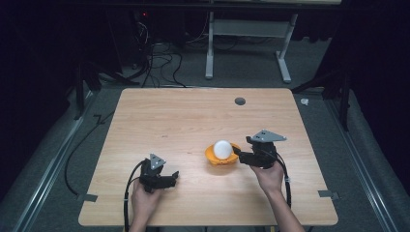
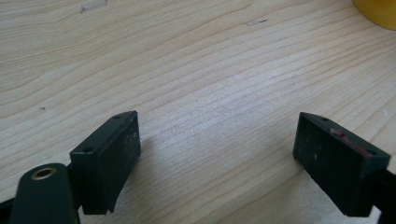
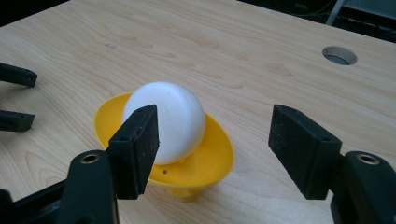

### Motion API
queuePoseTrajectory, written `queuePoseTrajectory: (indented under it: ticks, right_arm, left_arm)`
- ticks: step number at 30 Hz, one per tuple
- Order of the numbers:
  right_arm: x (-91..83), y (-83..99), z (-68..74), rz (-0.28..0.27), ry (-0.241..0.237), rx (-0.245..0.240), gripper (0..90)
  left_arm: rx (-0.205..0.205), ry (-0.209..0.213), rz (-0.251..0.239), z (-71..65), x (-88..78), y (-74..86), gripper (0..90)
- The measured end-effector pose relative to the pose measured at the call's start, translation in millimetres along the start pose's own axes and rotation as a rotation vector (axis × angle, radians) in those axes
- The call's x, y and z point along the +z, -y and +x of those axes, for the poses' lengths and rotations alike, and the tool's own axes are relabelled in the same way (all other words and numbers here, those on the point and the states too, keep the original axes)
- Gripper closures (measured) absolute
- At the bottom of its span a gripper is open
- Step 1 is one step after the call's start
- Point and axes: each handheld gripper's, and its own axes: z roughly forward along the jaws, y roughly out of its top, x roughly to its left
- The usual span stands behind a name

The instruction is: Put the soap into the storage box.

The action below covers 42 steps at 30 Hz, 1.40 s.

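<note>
A white ball [image 1: 222, 148] sits in a shallow yellow dish [image 1: 212, 159] on the wooden table [image 1: 193, 116], right of centre. My right gripper [image 1: 238, 155] is just to the right of the dish, held by a hand, its jaws open. In the right gripper view the ball [image 3: 168, 119] and dish [image 3: 212, 156] lie just beyond the open right gripper [image 3: 215, 133], with the ball behind the left pad [image 3: 135, 149]. My left gripper [image 1: 174, 177] rests low near the table's front left, open over bare wood. In the left gripper view the left gripper [image 2: 219, 137] holds nothing, and the dish's edge [image 2: 378, 9] shows at the top right.
A round hole [image 1: 240, 101] is cut in the table's far side, also seen as a hole [image 3: 339, 55] in the right gripper view. Cables trail from both grippers off the front edge. A white desk frame [image 1: 246, 43] and floor cables stand beyond the table.
</note>
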Motion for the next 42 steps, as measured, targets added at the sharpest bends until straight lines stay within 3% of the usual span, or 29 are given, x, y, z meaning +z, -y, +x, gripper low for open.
queuePoseTrajectory:
  ticks: [42]
  right_arm:
    - [-65.9,15.2,-29.3,-0.115,0.078,0.092,35.1]
  left_arm:
    - [0.001,-0.003,-0.001,-0.2,0.0,0.1,15.5]
